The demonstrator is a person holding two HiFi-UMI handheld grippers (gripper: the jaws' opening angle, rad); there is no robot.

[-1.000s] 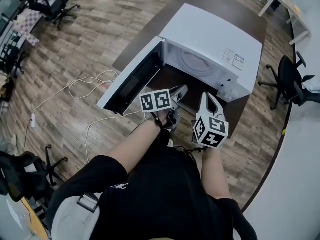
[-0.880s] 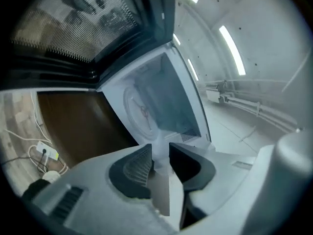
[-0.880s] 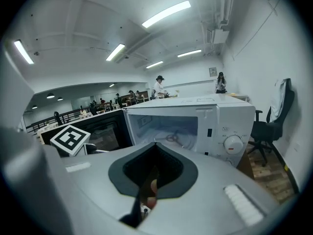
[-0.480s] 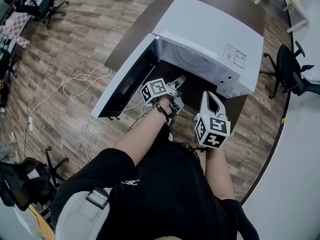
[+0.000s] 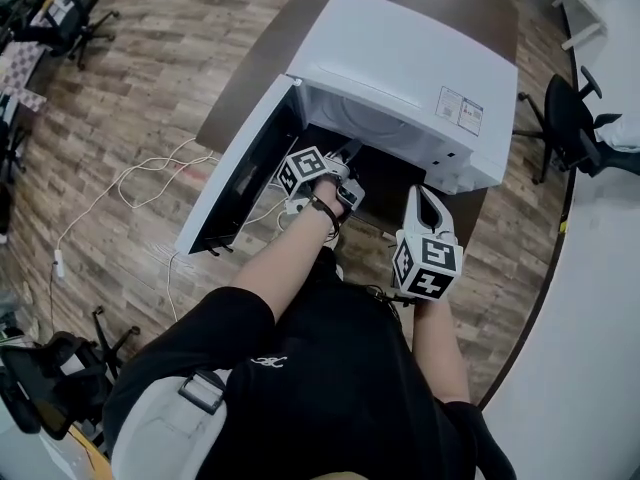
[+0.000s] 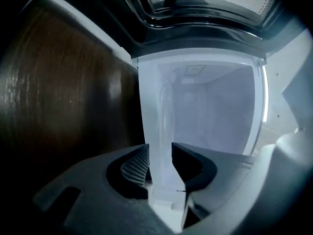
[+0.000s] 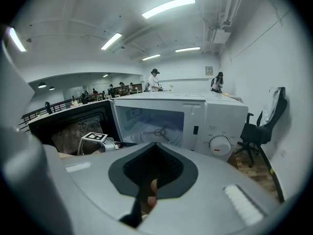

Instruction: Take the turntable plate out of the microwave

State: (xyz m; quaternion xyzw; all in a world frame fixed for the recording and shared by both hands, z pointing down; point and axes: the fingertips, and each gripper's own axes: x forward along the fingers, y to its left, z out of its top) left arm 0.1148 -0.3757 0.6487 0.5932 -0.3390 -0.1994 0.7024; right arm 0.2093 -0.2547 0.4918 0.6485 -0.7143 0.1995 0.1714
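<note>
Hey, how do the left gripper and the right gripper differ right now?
The left gripper has its jaws apart, having just been opening, with nothing between them; the right gripper has its jaws shut. The left gripper is at the open mouth of the microwave; the right gripper hangs back, outside it. Both are empty.

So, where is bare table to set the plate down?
Bare table: before the microwave, between its open door and the right gripper. The cavity mouth is crowded by the left gripper, its jaws just opened, nothing between them.
</note>
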